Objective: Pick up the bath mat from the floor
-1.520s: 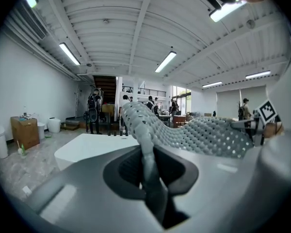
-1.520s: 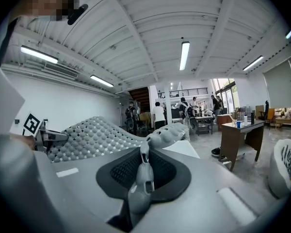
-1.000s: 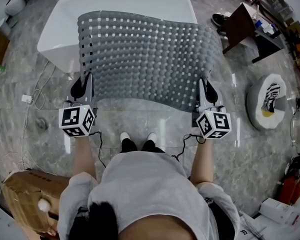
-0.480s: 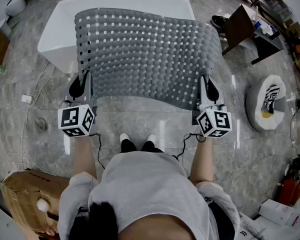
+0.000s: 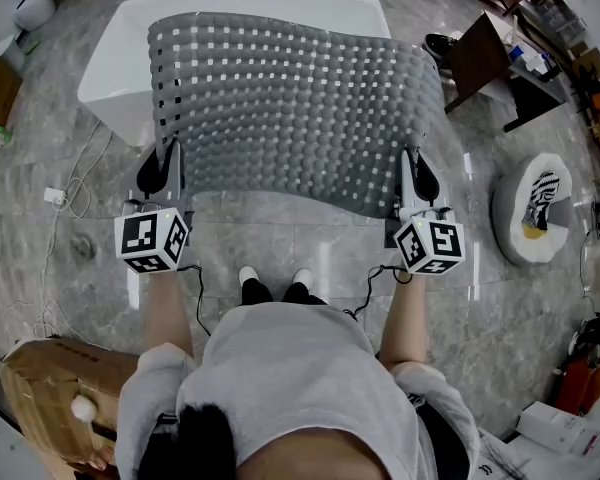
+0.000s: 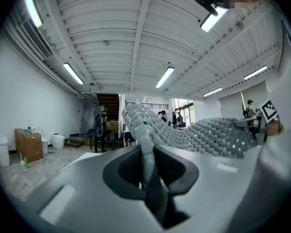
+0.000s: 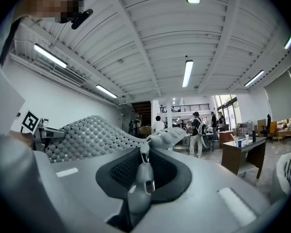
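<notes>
1. The bath mat (image 5: 290,108) is off the floor. It stretches across the upper middle of the head view and overlaps most of the white bathtub (image 5: 110,63).
2. The left hand-held gripper (image 5: 166,168) is clamped on the mat's near left corner, and the right hand-held gripper (image 5: 413,176) on its near right corner. Each gripper view shows the knobbly edge pinched between the jaws.
3. To lift well, I judge both grips should be firm, level and raised together, so the sagging middle neither drags nor slips.
4. The visible part of the bathtub looks empty. What the cardboard box (image 5: 55,378) at lower left holds cannot be made out.
</notes>
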`<state>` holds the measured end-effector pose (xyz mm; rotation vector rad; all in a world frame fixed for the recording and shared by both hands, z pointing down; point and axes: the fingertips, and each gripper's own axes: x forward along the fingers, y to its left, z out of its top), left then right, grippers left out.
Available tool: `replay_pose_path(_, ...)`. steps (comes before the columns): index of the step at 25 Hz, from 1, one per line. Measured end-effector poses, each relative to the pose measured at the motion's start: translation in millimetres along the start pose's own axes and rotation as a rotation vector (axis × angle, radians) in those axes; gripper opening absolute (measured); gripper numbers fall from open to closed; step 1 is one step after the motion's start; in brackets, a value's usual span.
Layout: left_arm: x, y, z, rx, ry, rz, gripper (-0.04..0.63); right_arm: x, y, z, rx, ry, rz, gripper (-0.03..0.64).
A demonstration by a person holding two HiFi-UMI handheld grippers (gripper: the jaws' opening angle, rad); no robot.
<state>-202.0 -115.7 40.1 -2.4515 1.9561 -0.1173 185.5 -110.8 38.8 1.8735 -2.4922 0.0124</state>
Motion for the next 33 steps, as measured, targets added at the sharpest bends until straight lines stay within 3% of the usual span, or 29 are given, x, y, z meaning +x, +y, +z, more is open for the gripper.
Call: replay_pose_path(33, -16.4, 16.8, 13.5, -0.008, -0.047, 0.023, 0.054, -4.2, 13.1, 13.3, 0.013, -0.047, 0.006, 0.055)
